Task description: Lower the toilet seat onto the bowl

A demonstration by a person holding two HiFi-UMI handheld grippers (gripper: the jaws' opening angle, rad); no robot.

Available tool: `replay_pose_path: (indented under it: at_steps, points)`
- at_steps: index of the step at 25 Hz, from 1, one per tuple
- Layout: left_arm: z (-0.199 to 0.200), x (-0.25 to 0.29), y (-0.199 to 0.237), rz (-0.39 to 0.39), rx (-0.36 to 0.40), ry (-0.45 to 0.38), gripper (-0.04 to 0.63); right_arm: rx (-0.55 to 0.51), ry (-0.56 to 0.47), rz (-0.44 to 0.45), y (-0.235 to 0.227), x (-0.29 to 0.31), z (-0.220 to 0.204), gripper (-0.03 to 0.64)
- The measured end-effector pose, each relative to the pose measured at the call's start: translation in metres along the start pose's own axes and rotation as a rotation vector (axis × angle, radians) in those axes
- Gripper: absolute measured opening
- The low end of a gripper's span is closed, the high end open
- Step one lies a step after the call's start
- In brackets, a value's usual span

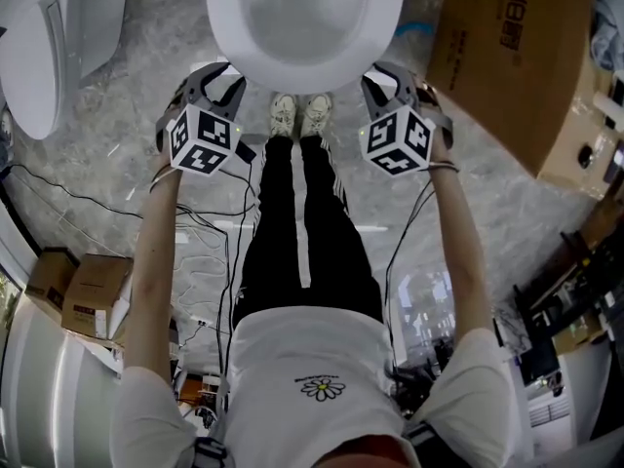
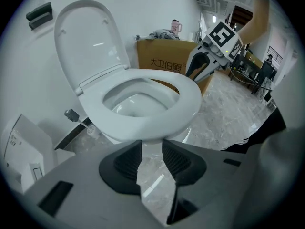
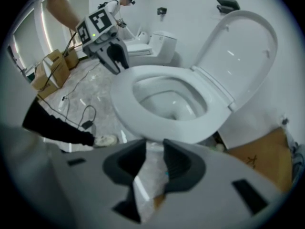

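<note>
The white toilet seat [image 1: 234, 37] lies flat on the bowl, and the lid [image 2: 90, 37] stands upright against the wall behind it. My left gripper [image 1: 216, 78] hangs at the seat's front left rim, open, with nothing between its fingers. My right gripper [image 1: 390, 81] sits at the front right rim, also open and empty. In the left gripper view the seat [image 2: 157, 120] is just beyond the left gripper [image 2: 152, 151], and the right gripper [image 2: 200, 68] shows across the bowl. In the right gripper view the seat [image 3: 143, 113] is just past the right gripper [image 3: 155, 154].
A large cardboard box [image 1: 507, 57] stands right of the toilet. A second toilet [image 1: 49, 37] is at the left. Cables [image 1: 205, 222] run over the marble floor, with small boxes [image 1: 83, 291] nearby. The person's shoes [image 1: 299, 115] are at the bowl's front. A toilet brush [image 2: 76, 118] stands by the base.
</note>
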State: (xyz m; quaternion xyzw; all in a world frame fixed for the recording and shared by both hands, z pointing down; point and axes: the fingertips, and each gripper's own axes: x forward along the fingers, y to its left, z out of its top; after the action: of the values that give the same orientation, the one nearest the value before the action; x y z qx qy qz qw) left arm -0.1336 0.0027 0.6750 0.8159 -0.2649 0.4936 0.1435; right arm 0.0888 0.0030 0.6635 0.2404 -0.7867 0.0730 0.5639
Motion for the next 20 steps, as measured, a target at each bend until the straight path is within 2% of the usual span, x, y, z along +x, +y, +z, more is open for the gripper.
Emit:
replay_pose_path:
  at_steps: [4,12,20]
  points:
    - [-0.015,0.017,-0.002,0.005,0.008,0.024,0.141,-0.001,0.015,0.008,0.009,0.019,-0.008,0.131]
    - [-0.033,0.044,-0.006,-0.006,-0.024,0.068,0.141,0.007,0.042,0.034,0.017,0.047,-0.020,0.120]
    - [-0.038,0.053,-0.004,-0.017,-0.035,0.064,0.140,0.017,0.042,0.031,0.019,0.060,-0.023,0.118]
